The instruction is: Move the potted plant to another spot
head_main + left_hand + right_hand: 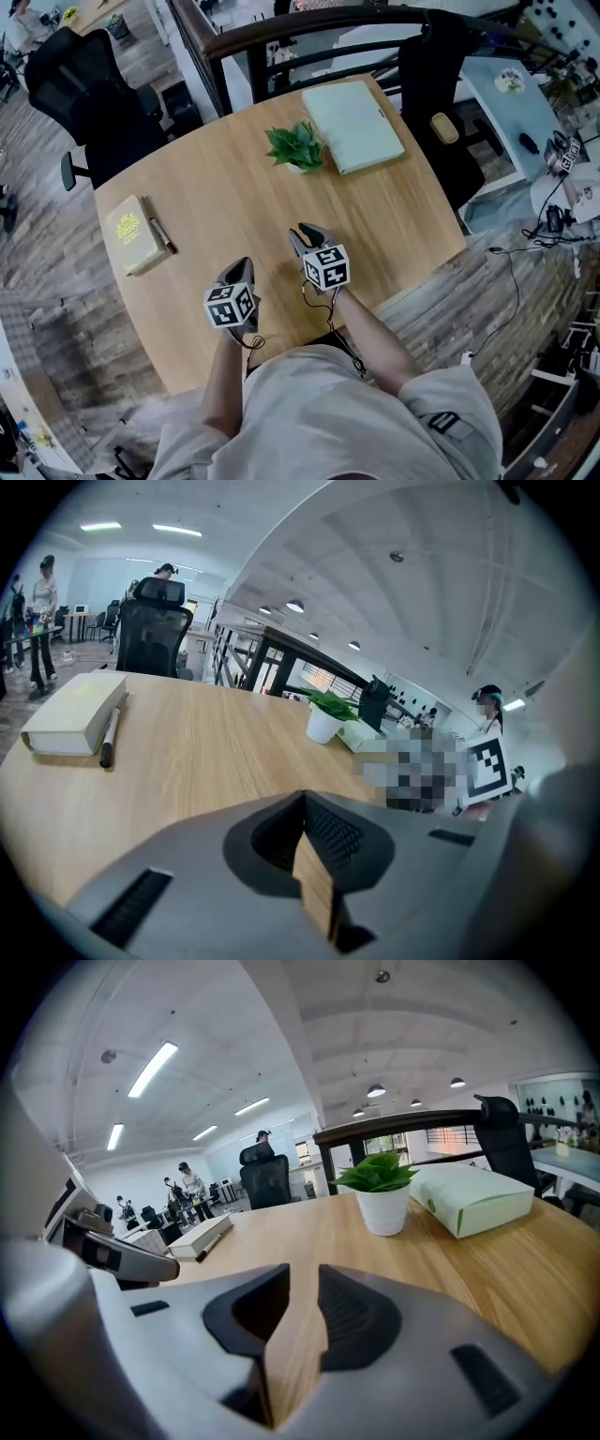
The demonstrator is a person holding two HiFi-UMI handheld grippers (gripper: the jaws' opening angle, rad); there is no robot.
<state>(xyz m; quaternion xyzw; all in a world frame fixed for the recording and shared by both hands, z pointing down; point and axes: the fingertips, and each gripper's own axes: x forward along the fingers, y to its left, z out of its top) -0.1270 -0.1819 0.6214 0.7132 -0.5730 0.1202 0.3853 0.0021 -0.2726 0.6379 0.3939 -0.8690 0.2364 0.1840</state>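
The potted plant [296, 147], green leaves in a small white pot, stands upright on the far part of the wooden table [403, 216], close to a pale green box. Both grippers hover near the table's front edge, well short of the plant. My left gripper [242, 267] has its jaws meeting at the tips with nothing between them. My right gripper [307, 232] points toward the plant with a narrow gap between its jaws and nothing in it. In the left gripper view [305, 799] the plant [330, 714] is ahead to the right. In the right gripper view [302, 1274] the plant [382, 1194] is ahead, slightly right.
A pale green box [353, 125] lies just right of the plant. A yellow book [131, 234] with a pen [159, 234] beside it lies at the table's left. A black office chair [94, 94] stands off the far left corner, and a dark chair [436, 84] behind the table.
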